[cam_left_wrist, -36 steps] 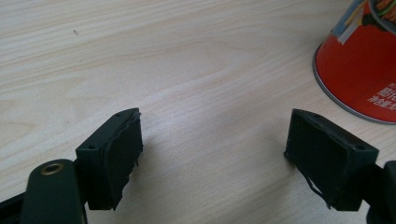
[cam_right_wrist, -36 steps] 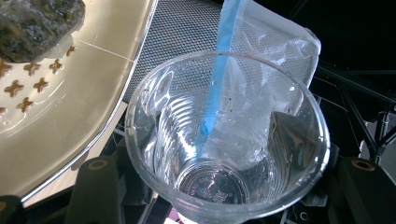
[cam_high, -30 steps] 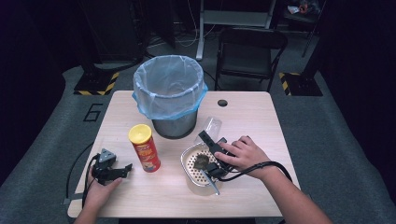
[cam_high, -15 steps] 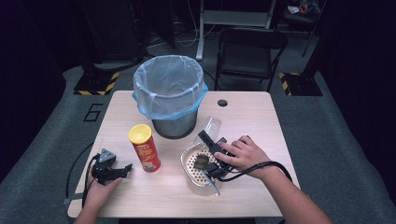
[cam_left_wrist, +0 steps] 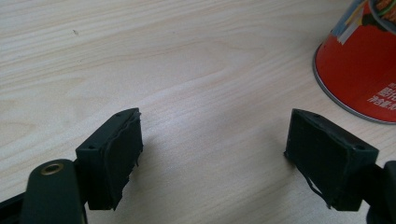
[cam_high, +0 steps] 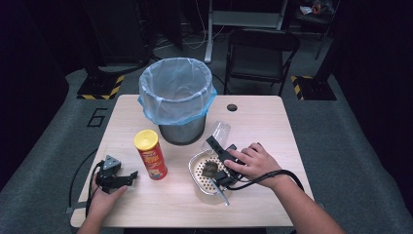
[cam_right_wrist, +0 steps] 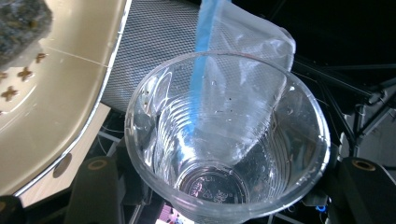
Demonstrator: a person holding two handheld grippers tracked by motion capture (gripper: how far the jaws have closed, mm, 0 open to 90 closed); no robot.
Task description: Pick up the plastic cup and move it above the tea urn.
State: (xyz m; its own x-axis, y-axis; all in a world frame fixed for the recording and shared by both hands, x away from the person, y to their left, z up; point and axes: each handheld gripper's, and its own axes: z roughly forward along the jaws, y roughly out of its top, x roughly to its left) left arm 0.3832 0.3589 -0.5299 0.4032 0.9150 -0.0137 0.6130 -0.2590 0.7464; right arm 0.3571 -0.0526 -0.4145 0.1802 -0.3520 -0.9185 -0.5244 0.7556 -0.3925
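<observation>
The right gripper held a clear plastic cup, its jaws closed on the cup's sides; in the right gripper view the cup faced the camera mouth-first between the two black jaws. The cup lay tilted just beside the base of the mesh bin, on the bin's right, with the bin's blue liner showing behind and through it. Just in front of the bin and touching the right gripper sat a perforated metal tray with a dark lump of something in it. The right hand rested over the tray's far side. A red chip can with a yellow lid stood upright in front of the bin, to its left. Farther left of the bin, the left gripper rested on the table, its jaws spread wide with only bare wood between them, the can near its right jaw.
</observation>
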